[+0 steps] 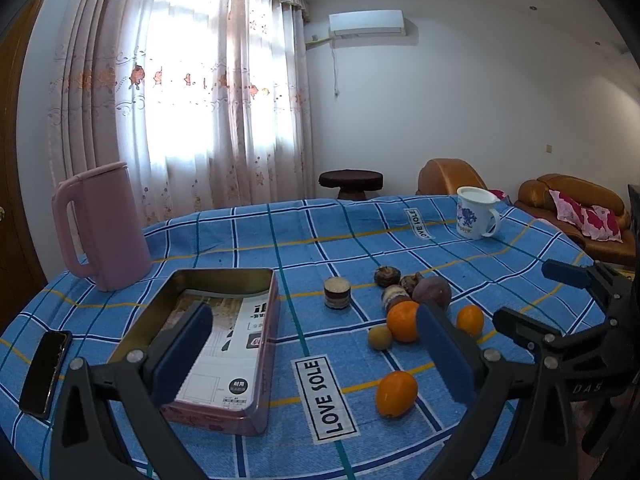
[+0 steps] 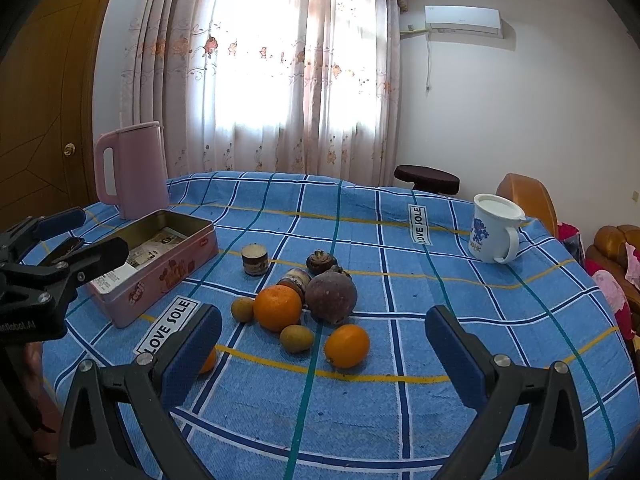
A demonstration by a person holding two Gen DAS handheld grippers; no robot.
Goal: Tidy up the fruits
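An open pink tin (image 1: 216, 420) with a printed sheet inside stands on the blue checked tablecloth, left of the fruit. Three oranges (image 1: 403, 320) (image 1: 470, 319) (image 1: 396, 394), a small brown fruit (image 1: 380, 337) and a big purple fruit (image 1: 433, 291) lie in a loose cluster. My left gripper (image 1: 312, 320) is open above the cloth, its left pad over the tin. My right gripper (image 2: 322, 320) is open just short of the cluster, holding nothing. There the purple fruit (image 2: 331, 297), two oranges (image 2: 277, 307) (image 2: 347, 345) and two small brown fruits (image 2: 242, 309) (image 2: 296, 338) show; a third orange (image 2: 209, 360) is half hidden.
A small jar (image 1: 337, 293) stands alone; another jar (image 1: 394, 295) and dark shrivelled fruits (image 1: 387, 276) sit behind the cluster. A pink kettle (image 1: 104, 228) is behind the tin, a phone (image 1: 46, 372) at the left edge, and a white mug (image 1: 476, 212) far right. Sofas stand beyond the table.
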